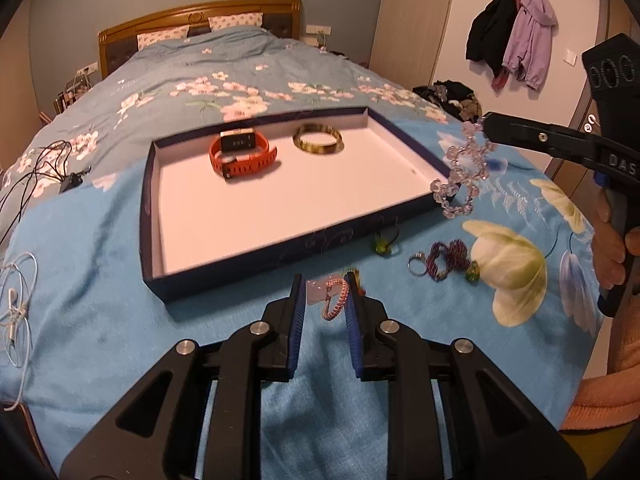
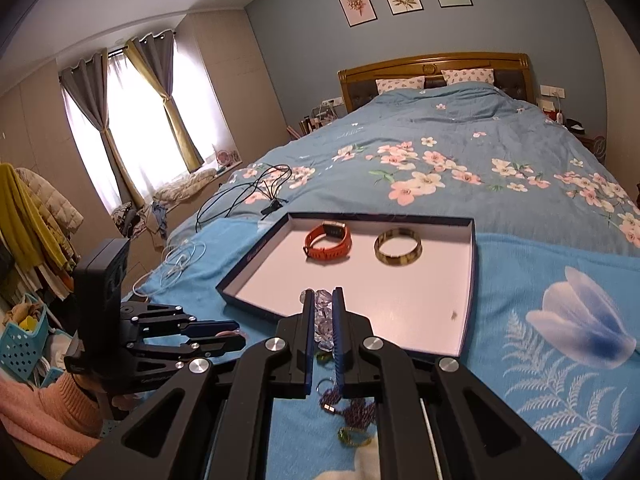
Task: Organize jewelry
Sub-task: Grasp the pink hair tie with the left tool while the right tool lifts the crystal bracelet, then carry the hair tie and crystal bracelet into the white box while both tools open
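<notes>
The clear bead bracelet [image 1: 464,172] is clenched in the right gripper [image 1: 486,122] and hangs at the tray's [image 1: 158,216] near right corner, so it is best carried well inside before release, while the pink braided bracelet [image 1: 335,298] is framed, ungrasped, by the parted left gripper [image 1: 323,294].

Partly hidden behind the right tool [image 2: 322,312]: the clear bead bracelet [image 2: 323,322], only a few beads showing between its fingers. Cut off by the right edge of the left wrist view: the rear of that same tool [image 1: 486,126] and most of the hand [image 1: 610,248] holding it. Half covered by the left tool [image 1: 322,294]: a pink braided bracelet [image 1: 335,300]. Too small and blurred to identify: the greenish trinket [image 1: 383,245] below the tray [image 1: 280,248], and the speck [image 2: 454,314] on the tray floor.
</notes>
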`<control>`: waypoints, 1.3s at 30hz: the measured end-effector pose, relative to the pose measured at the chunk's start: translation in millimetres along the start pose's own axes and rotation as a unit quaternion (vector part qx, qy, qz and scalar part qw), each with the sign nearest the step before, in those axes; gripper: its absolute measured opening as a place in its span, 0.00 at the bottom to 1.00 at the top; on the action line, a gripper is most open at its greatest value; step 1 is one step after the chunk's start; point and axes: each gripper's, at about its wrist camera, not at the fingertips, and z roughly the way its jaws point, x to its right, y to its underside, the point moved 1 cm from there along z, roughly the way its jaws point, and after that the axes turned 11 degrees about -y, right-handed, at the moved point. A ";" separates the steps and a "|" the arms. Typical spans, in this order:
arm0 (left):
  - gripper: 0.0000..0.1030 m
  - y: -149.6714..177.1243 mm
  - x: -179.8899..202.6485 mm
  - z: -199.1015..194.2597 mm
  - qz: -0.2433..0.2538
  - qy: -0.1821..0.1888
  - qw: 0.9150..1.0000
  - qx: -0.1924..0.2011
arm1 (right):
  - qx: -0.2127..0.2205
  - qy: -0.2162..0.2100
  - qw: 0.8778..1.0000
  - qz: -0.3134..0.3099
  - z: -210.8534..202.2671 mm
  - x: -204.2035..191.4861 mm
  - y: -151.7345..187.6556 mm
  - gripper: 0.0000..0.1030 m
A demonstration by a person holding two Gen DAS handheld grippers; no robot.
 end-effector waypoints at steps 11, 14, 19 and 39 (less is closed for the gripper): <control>0.19 -23.4 -8.2 -3.9 -0.001 -0.013 1.000 0.023 | 0.011 0.004 1.000 0.004 14.0 11.4 -19.6 0.06; 0.19 -30.7 -11.6 -2.2 -0.003 -0.018 0.999 0.028 | 0.011 0.006 1.000 0.008 19.1 14.9 -22.4 0.06; 0.19 -41.4 -18.3 4.1 -0.008 -0.022 0.999 0.033 | 0.011 0.008 1.000 0.013 27.1 19.5 -26.6 0.07; 0.19 -67.4 -25.5 43.0 -0.013 -0.034 0.999 0.014 | -0.005 0.004 0.999 0.042 74.7 38.0 -42.8 0.06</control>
